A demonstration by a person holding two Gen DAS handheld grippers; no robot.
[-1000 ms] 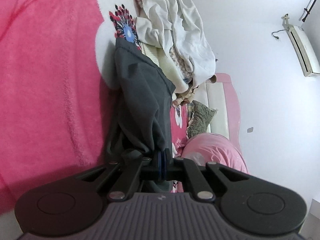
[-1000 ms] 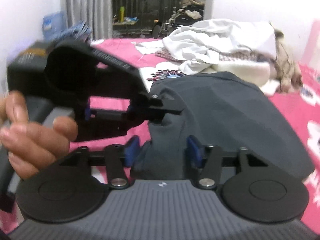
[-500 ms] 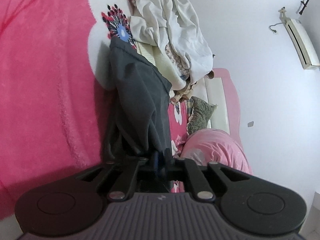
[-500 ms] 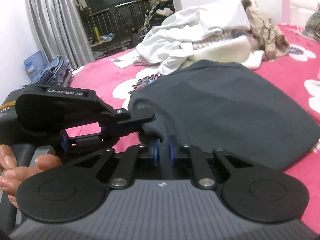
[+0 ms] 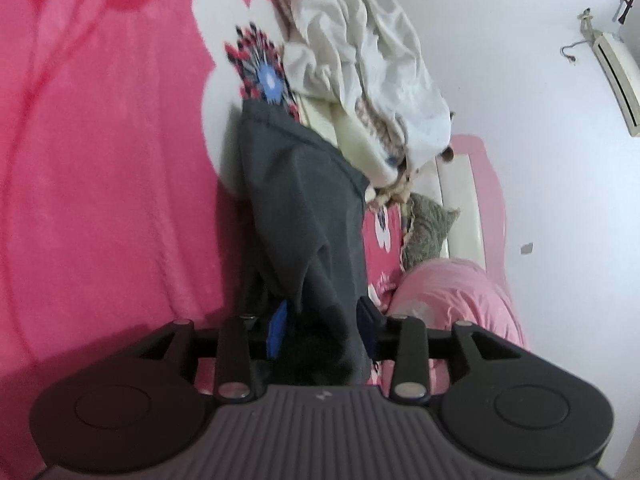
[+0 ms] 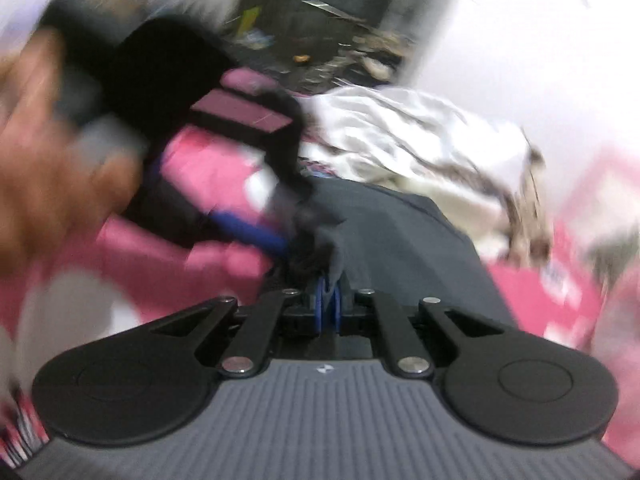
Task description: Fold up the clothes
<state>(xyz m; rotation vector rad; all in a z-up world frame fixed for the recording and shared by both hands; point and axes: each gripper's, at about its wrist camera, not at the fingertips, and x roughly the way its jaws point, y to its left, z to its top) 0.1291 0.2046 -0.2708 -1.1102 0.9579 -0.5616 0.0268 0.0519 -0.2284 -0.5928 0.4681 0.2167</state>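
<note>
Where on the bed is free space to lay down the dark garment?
Free: the pink blanket left of the dark garment, up to the white flower print. Crowded: the heap of pale clothes and the cushion by the headboard.

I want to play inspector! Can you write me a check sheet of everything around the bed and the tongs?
Surface: pink flowered blanket on a bed.
Job's things: dark grey garment, partly lifted.
Clutter: heap of white clothes; pink bundle; grey-green cushion.
Grippers: left tongs open around the garment; right tongs shut on it.
Cables: short cord by the air conditioner.
Surroundings: white wall; right view blurred.
</note>
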